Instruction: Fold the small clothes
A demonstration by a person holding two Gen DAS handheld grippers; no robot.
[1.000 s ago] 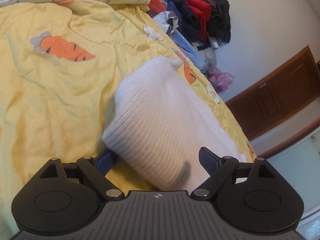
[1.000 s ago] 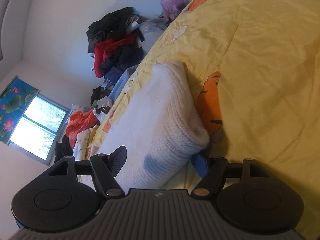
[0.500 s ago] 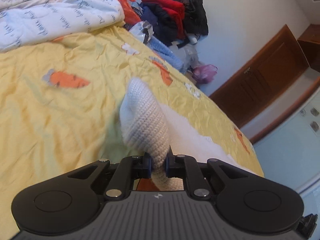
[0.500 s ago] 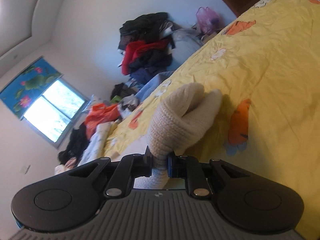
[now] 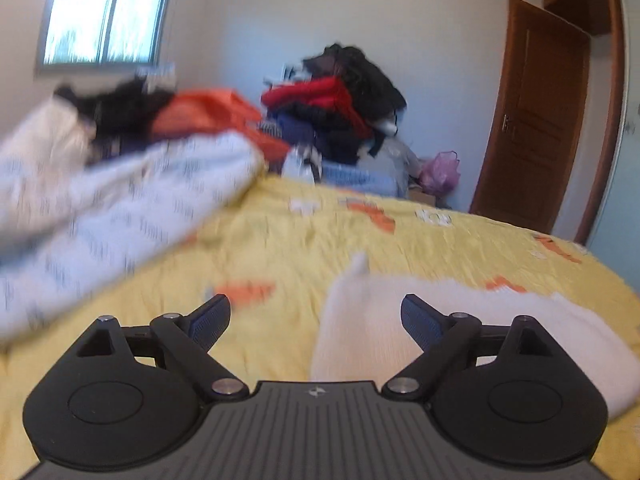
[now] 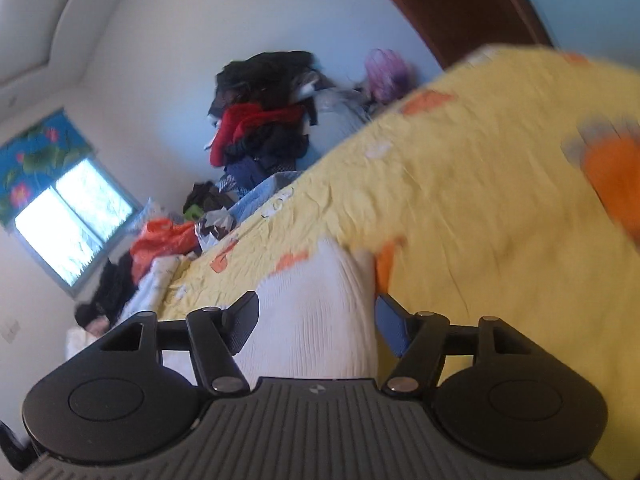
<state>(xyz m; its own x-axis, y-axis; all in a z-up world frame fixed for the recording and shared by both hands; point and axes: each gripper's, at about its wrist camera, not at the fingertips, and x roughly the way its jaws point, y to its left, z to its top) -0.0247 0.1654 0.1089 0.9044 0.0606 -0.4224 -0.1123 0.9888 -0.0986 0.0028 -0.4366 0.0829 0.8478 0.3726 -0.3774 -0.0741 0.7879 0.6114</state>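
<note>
Both my grippers spread wide over the white knit garment [image 5: 360, 332].

It lies on the yellow carrot-print bedspread [image 5: 304, 240], between my left gripper [image 5: 316, 316] and right gripper [image 6: 316, 320]; a white quilt [image 5: 120, 200] crowds the left, a clothes pile [image 5: 340, 116] beyond.

A bed [image 5: 304, 240] covered by a wrinkled yellow sheet with orange carrot prints carried everything. A white knit garment [image 5: 360, 332] lay on the sheet near the cameras. A white quilt with dark lettering [image 5: 120, 208] was heaped along the bed's far left side, blurred.
</note>
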